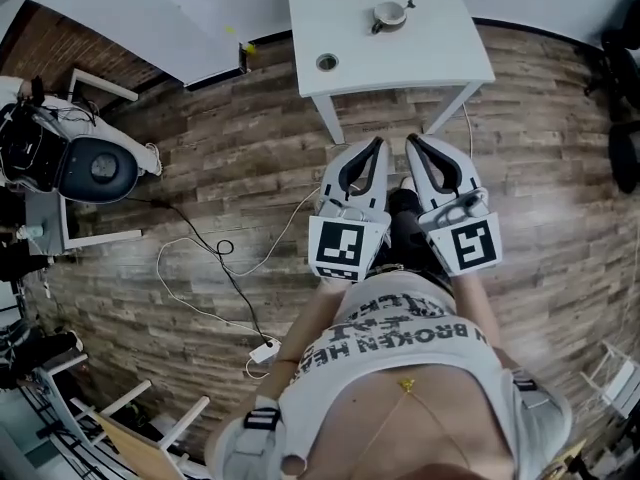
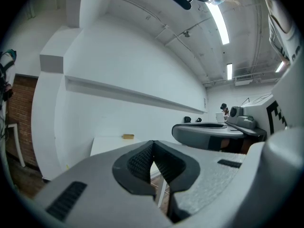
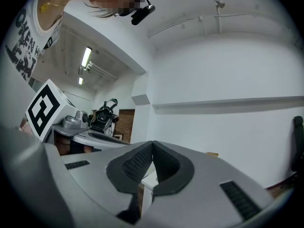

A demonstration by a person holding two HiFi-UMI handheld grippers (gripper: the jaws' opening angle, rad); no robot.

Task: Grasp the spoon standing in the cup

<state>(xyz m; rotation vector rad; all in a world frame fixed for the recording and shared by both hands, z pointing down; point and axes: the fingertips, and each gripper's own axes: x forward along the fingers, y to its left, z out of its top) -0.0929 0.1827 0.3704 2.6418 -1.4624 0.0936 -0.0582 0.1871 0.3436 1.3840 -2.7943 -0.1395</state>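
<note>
Both my left gripper (image 1: 377, 144) and right gripper (image 1: 413, 141) are closed on nothing and point toward the white desk (image 1: 440, 63), I think because the small pale round cup (image 1: 388, 15) with the spoon (image 1: 405, 7) stands there, well apart from them.

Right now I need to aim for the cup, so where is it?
In the head view the cup stands on the white table, ahead of the left gripper and right gripper, with a round hole nearer on its left.

White table (image 1: 440, 58) on wood floor (image 1: 230, 148); black cable (image 1: 232, 283) running toward white adapter (image 1: 264, 351).
</note>
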